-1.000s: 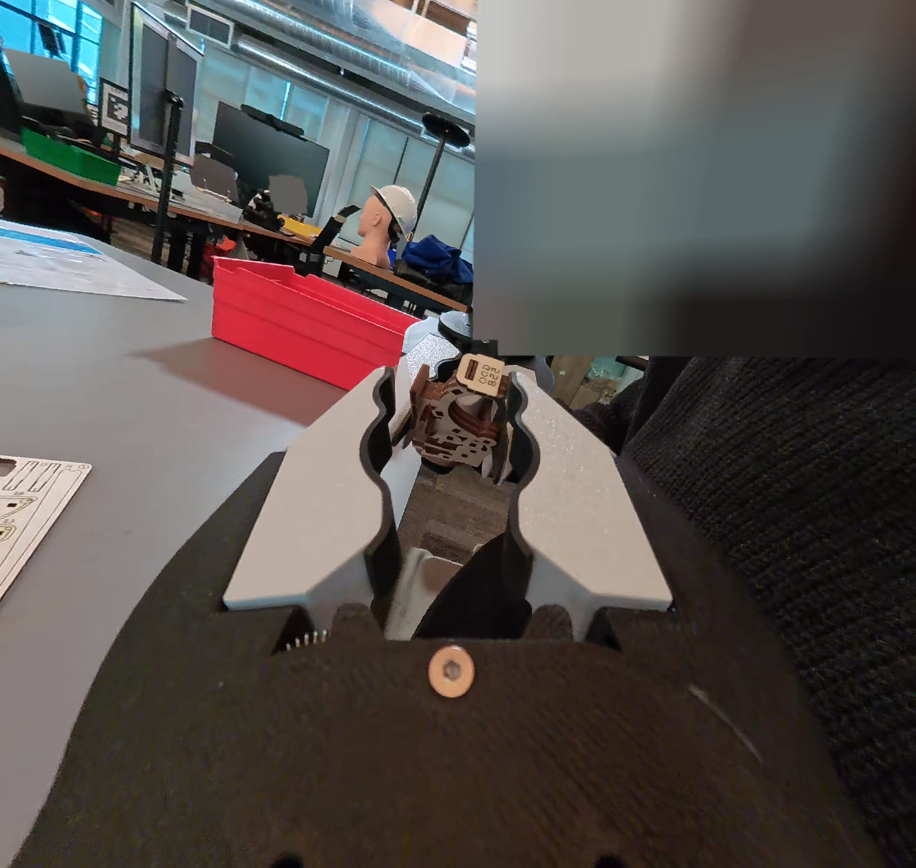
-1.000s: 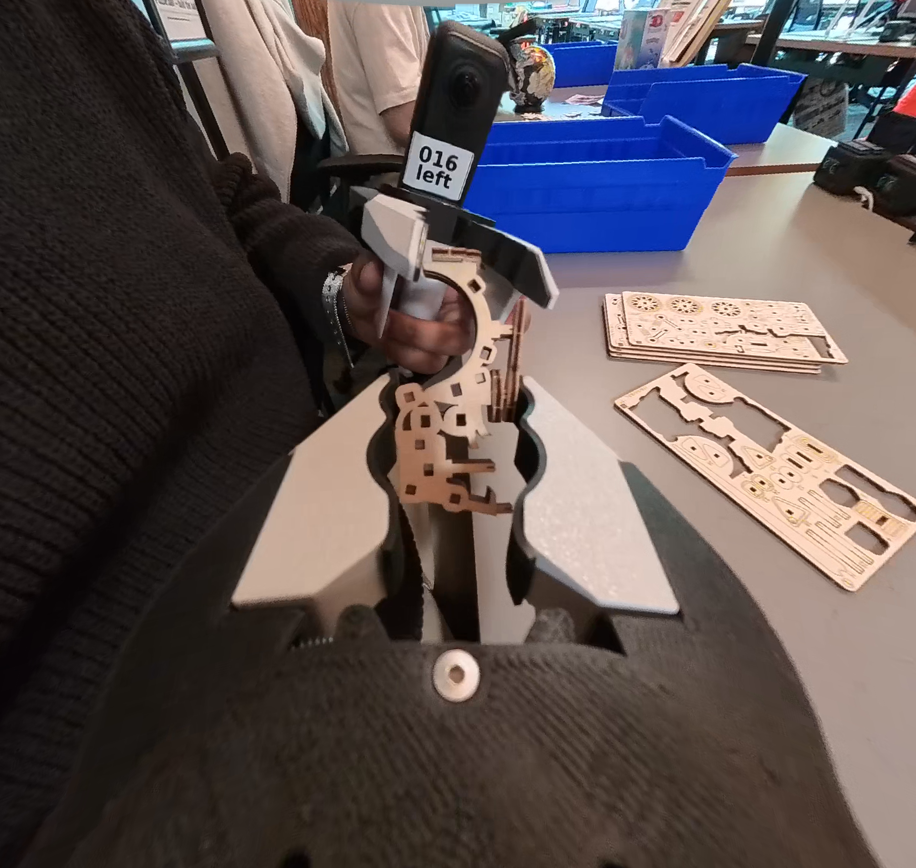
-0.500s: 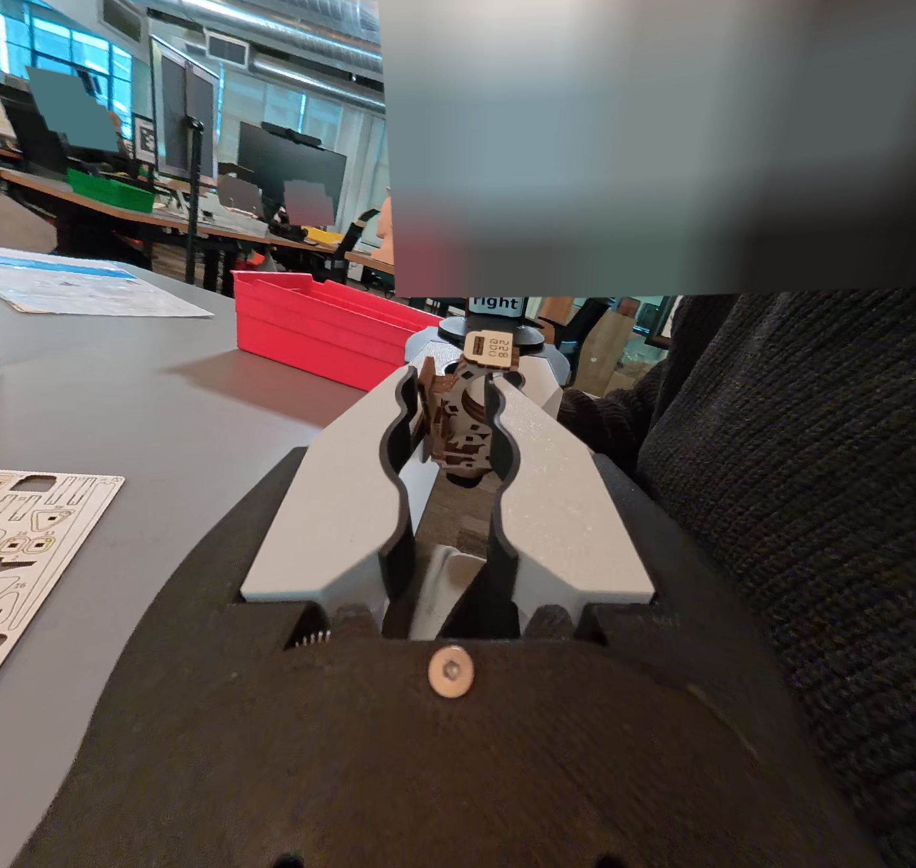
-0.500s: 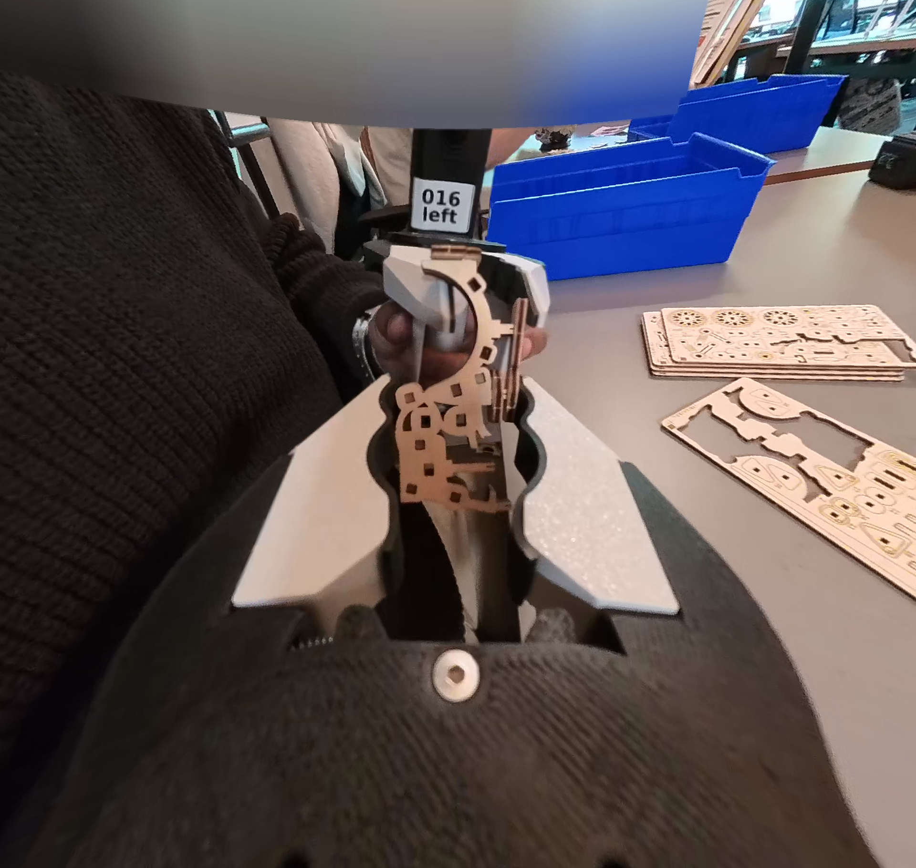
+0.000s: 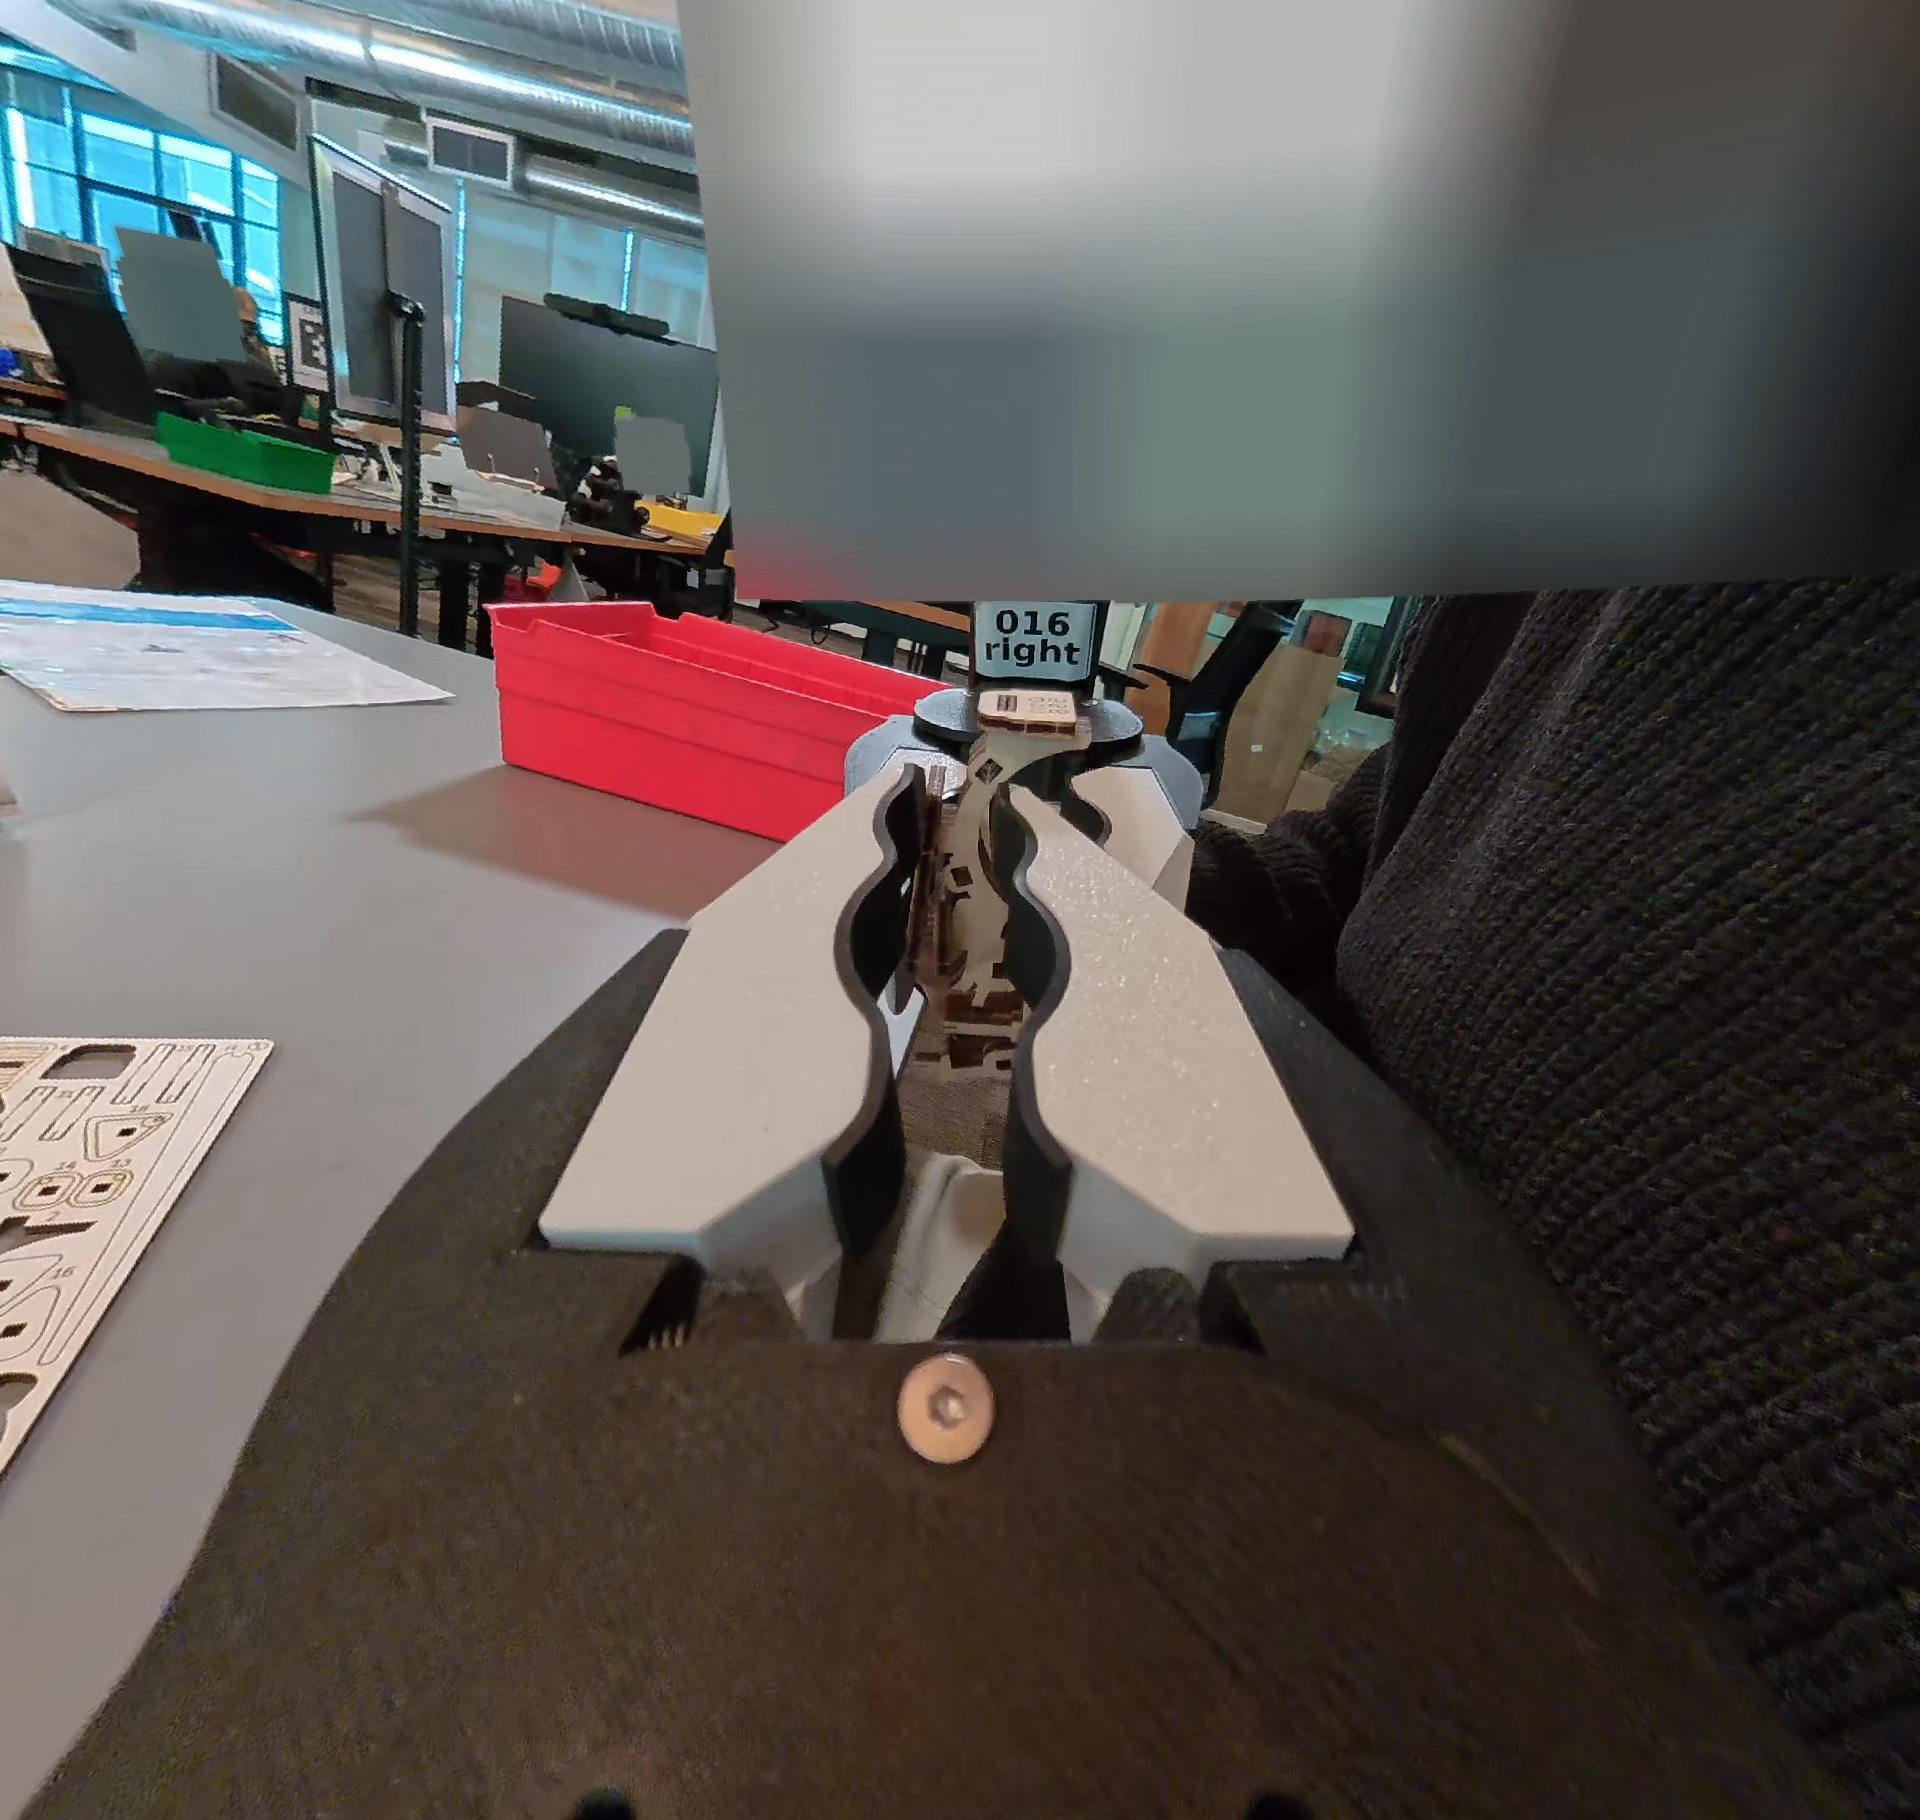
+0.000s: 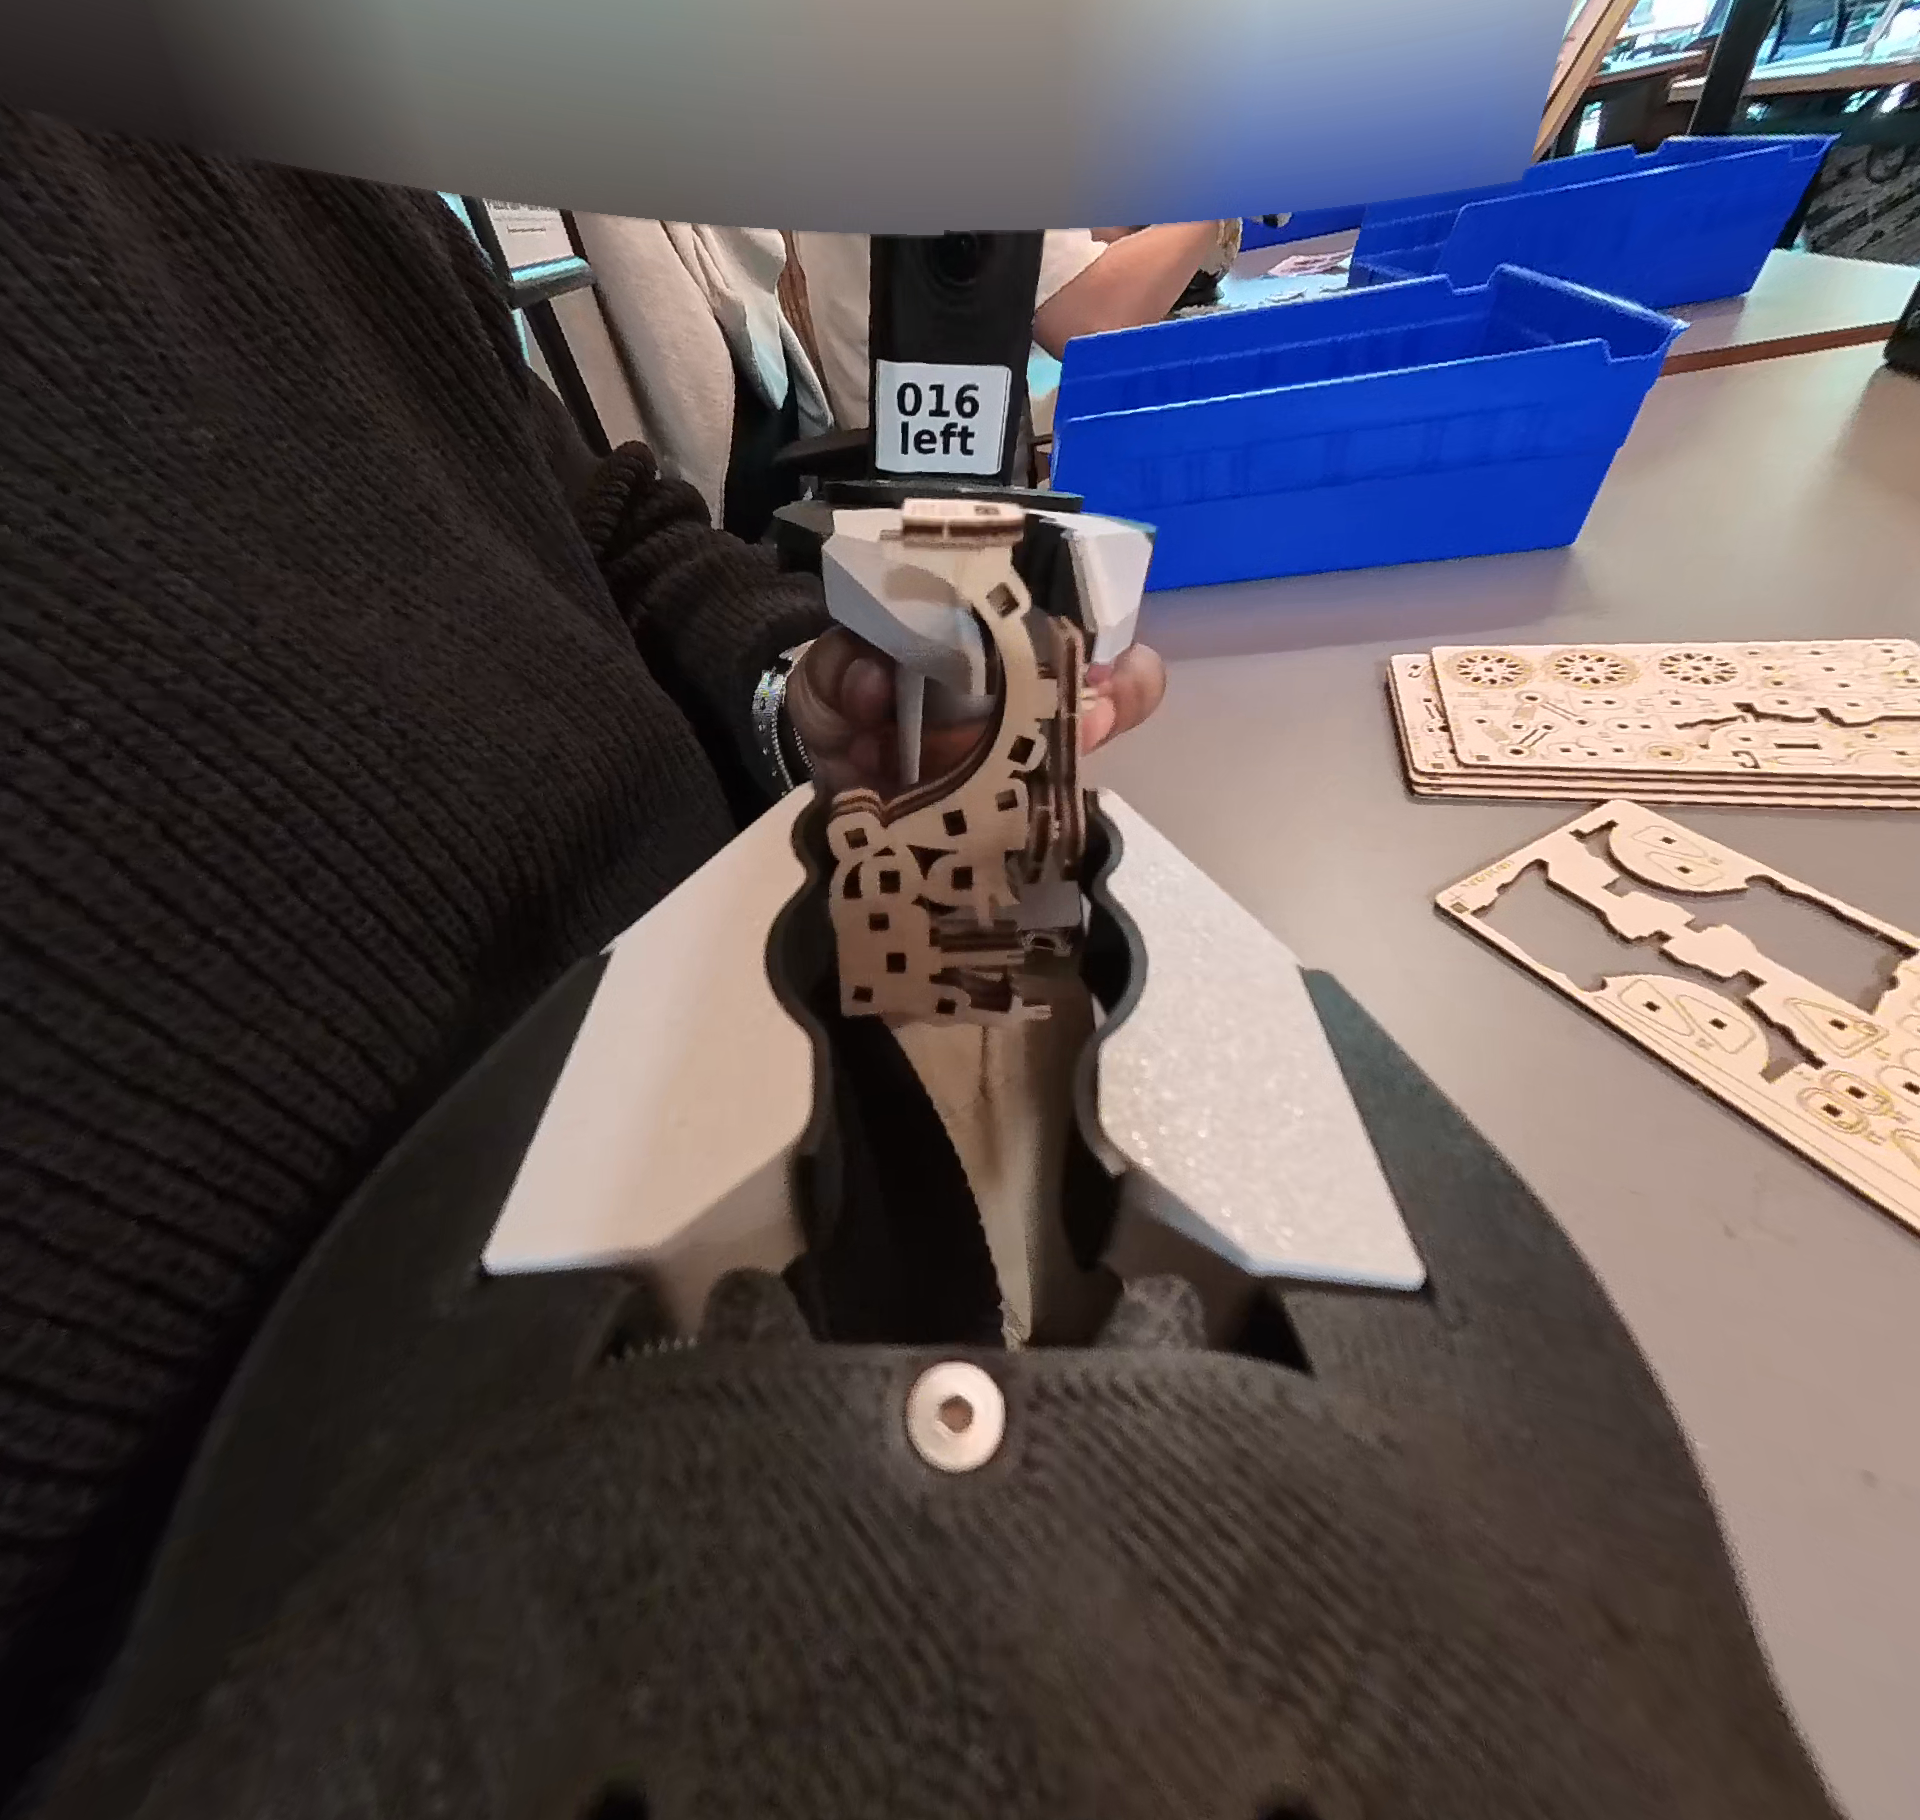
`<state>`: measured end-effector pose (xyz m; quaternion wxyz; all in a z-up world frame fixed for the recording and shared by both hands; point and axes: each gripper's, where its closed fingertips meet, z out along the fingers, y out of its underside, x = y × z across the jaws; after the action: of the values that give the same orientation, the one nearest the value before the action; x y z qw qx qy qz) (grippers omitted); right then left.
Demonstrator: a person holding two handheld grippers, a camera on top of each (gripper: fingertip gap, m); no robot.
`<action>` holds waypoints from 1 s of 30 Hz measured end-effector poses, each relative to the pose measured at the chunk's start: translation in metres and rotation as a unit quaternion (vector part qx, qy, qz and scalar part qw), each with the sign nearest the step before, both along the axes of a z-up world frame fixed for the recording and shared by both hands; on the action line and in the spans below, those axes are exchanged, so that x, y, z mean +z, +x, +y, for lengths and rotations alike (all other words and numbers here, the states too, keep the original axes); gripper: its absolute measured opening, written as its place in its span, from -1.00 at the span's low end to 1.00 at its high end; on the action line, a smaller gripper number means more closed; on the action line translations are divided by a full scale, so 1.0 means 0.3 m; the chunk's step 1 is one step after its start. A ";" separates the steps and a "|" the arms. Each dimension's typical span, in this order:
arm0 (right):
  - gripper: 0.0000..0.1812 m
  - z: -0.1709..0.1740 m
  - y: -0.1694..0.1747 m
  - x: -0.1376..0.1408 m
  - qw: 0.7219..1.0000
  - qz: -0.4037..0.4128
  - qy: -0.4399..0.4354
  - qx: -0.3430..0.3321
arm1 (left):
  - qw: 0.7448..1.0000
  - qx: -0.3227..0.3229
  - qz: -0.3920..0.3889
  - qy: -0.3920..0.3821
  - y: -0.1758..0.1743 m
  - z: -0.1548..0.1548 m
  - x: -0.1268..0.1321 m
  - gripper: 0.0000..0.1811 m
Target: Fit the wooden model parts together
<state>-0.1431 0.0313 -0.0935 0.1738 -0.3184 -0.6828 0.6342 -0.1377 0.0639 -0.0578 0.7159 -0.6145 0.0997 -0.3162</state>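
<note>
Since a second ago you've narrowed your left gripper (image 5: pixel 961 835) onto the wooden model (image 5: pixel 956 923), now clamped between its fingers. Your right gripper (image 6: pixel 951 861) is spread wider; its right finger (image 6: pixel 1195 1022) touches the model, though whether it truly grips is unclear. Right of those fingers: one loose punched sheet (image 6: pixel 1704 1001), one stack of sheets (image 6: pixel 1662 721), two blue bins (image 6: pixel 1340 430).

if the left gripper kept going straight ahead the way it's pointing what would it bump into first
Most likely the right gripper, which faces it just past the wooden model assembly already between the left gripper's fingers. How far apart they are is hard to judge.
</note>
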 end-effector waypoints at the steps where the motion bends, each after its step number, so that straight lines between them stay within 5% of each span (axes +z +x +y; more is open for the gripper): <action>1: -0.48 0.000 0.001 0.003 1.000 0.003 0.000 0.000 | 1.000 0.000 0.001 0.001 0.001 -0.001 0.002 -0.88; 12: -0.28 0.008 -0.004 0.049 0.998 0.053 -0.007 -0.026 | 0.999 -0.003 0.020 0.036 -0.003 -0.040 0.049 -0.89; 19: -0.48 -0.022 0.019 0.031 0.999 0.047 0.026 -0.003 | 0.998 -0.034 0.019 0.053 0.020 -0.063 0.061 -0.88; 30: -0.49 -0.016 0.022 0.020 0.998 0.047 0.048 -0.006 | 0.997 -0.060 -0.001 0.048 0.029 -0.057 0.057 -0.87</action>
<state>-0.1366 0.0266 -0.0874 0.2250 -0.2838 -0.7013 0.6141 -0.1289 0.0466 -0.0408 0.7244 -0.5720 0.1505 -0.3542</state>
